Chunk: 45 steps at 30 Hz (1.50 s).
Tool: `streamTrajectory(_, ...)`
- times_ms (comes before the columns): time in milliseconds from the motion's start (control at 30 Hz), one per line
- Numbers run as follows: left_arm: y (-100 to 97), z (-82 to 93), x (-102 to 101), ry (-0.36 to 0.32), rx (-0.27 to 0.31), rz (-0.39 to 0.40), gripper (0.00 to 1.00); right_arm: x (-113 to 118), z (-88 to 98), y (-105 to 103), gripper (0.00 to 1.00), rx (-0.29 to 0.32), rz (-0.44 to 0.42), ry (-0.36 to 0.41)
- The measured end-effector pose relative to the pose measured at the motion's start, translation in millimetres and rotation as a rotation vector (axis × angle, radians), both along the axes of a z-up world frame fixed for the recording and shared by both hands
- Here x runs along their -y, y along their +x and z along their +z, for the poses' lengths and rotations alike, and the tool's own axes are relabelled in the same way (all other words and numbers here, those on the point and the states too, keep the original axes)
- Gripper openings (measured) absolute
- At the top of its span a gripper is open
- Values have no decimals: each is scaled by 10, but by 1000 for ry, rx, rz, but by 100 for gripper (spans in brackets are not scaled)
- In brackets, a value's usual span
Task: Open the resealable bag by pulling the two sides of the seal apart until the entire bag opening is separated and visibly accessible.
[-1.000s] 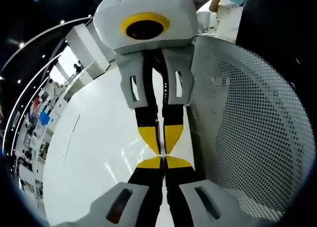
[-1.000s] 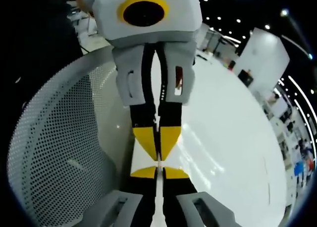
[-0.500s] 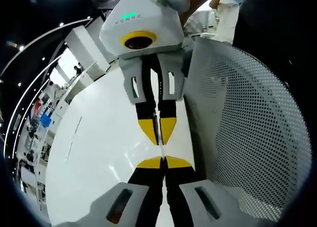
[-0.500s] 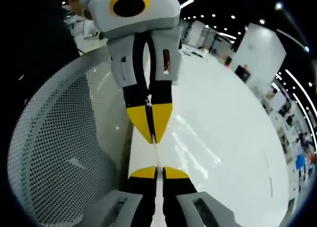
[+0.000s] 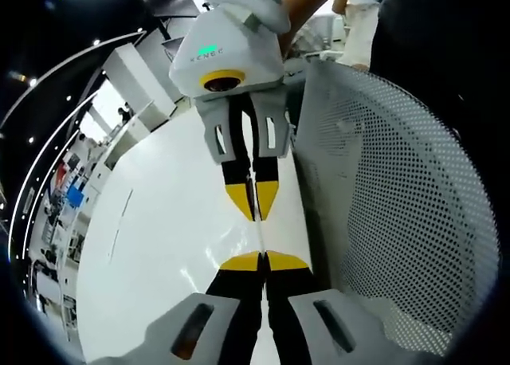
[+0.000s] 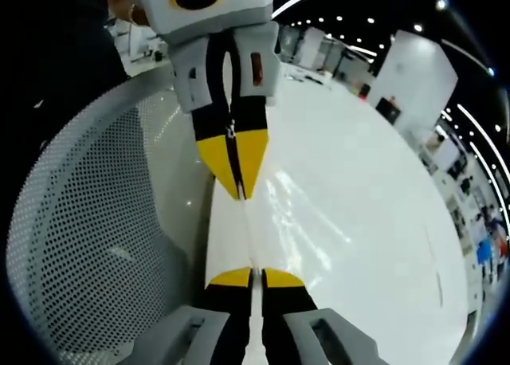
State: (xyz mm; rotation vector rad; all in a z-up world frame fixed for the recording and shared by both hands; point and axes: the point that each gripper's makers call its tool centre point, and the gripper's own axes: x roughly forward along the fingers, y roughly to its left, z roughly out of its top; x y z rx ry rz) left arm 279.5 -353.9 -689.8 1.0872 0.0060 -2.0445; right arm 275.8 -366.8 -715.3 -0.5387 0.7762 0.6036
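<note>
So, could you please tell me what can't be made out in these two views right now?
- Resealable bag: seen edge-on in both views as a thin clear line between the left gripper and right gripper. Whether its seal has parted, and its body, cannot be made out.
- Perforated panel: cut off by the edge of the left gripper view, so its full shape is unknown.
- Far shelves: too small in the left gripper view.

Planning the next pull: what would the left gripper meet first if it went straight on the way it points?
Most likely the right gripper, which faces the left gripper tip to tip with a thin bag strip stretched between them; depth is unclear.
</note>
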Motion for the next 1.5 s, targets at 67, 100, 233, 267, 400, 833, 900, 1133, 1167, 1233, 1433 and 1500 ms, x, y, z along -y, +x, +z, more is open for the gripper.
streamTrajectory(67,5,9,-7,-1,7,-4,0,41,-42,-44,0,-8,-11,-3)
streamTrajectory(100,6,14,-9,-3,10,-5,0,54,-48,-58,0,-10,-19,3)
streamTrajectory(233,-21,32,-34,-5,12,-12,0,78,-55,-81,0,-13,-24,5)
streamTrajectory(267,-8,30,-27,-9,19,-5,0,113,-88,-96,0,-20,-26,-5)
streamTrajectory(400,-13,13,-71,9,12,-1,0,155,-131,-122,0,-28,-32,3)
streamTrajectory(833,-26,19,-189,11,12,0,0,344,-253,-293,0,-49,-80,-7)
streamTrajectory(900,-22,14,-199,12,8,4,0,359,-267,-316,0,-53,-83,-8)
streamTrajectory(1133,-31,-10,-221,20,0,4,0,404,-318,-379,0,-67,-93,-13)
streamTrajectory(1167,-32,-11,-221,18,2,3,0,412,-321,-389,0,-68,-94,-17)
streamTrajectory(1233,-32,-13,-221,16,0,0,0,430,-334,-408,0,-74,-94,-25)
streamTrajectory(1433,-44,-21,-228,17,-16,13,0,423,-356,-448,0,-79,-104,-18)
streamTrajectory(1500,-55,-36,-231,20,-14,13,0,395,-382,-474,0,-104,-112,-5)
